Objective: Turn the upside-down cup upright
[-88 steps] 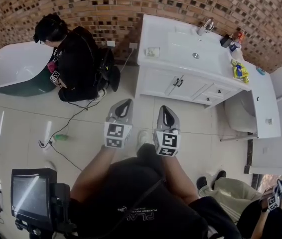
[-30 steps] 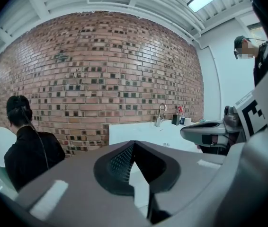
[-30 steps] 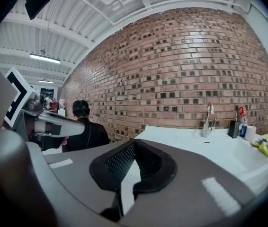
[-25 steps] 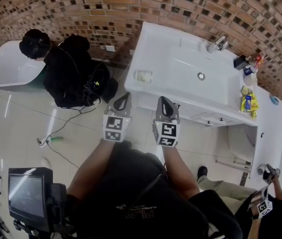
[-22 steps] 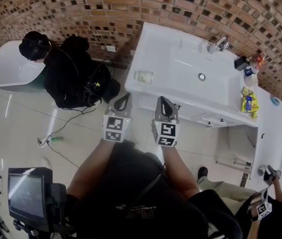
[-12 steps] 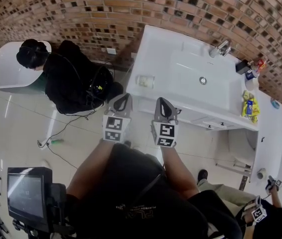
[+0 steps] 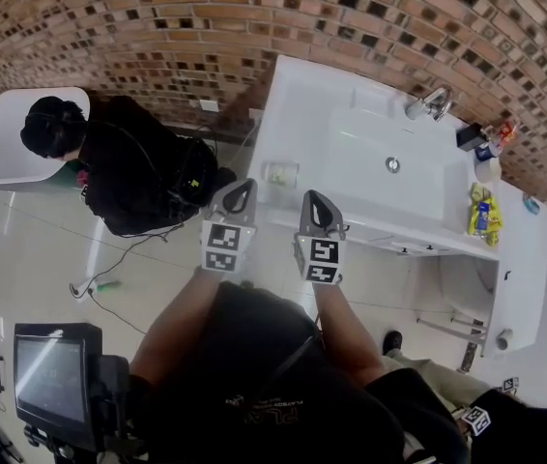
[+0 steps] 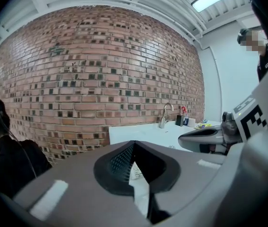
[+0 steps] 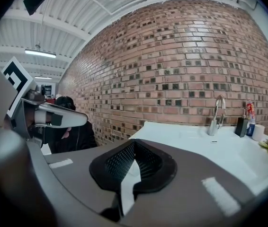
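Since a moment ago the white vanity counter (image 7: 304, 104) has drawn nearer below me, so my left gripper (image 7: 242, 188) and right gripper (image 7: 314, 201) now show right at its front edge, both clenched tip to tip on nothing, while the crouching person in black clothes (image 7: 130, 177) sits lower in the head view, beside the white bathtub (image 7: 1, 135). The small clear glass cup (image 7: 280, 173) stands on the counter's front left corner, just beyond my left gripper's tips and apart from them. Its long axis runs up and down, seen nearly end-on, and I cannot tell which end is up
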{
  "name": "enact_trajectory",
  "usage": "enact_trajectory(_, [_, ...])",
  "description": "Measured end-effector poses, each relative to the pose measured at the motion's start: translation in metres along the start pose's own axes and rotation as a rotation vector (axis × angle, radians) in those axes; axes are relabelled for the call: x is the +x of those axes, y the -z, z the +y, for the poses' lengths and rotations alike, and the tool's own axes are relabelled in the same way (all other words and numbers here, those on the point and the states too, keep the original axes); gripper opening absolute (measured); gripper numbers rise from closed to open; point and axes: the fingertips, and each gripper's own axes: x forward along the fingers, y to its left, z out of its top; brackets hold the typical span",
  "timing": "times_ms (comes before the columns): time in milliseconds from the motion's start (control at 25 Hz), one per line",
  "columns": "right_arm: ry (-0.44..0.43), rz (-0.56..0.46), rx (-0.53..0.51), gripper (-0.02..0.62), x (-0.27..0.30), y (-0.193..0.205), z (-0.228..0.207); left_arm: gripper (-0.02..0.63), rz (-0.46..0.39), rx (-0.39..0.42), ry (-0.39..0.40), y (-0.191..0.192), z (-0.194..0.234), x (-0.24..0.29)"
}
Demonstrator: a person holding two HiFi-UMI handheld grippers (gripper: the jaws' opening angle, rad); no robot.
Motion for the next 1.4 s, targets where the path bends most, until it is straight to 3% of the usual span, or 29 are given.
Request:
enact_trajectory(560, [0.021, 0.124, -0.020, 0.014, 0.050, 0.020, -0.010, -0.005, 0.018, -0.022, 0.053, 0.001, 0.029, 0.053])
enact_trajectory(1040, [0.061, 0.195, 0.030, 0.014, 0.073, 0.039, -0.014, -0.005, 0.022, -0.014, 0.099, 0.003, 0.049, 0.082])
enact_trajectory(1400, [0.032, 0.258, 0.088, 0.037, 0.083, 0.057, -0.014, -0.005, 0.034, -0.021, 0.103, 0.005, 0.051, 0.096])
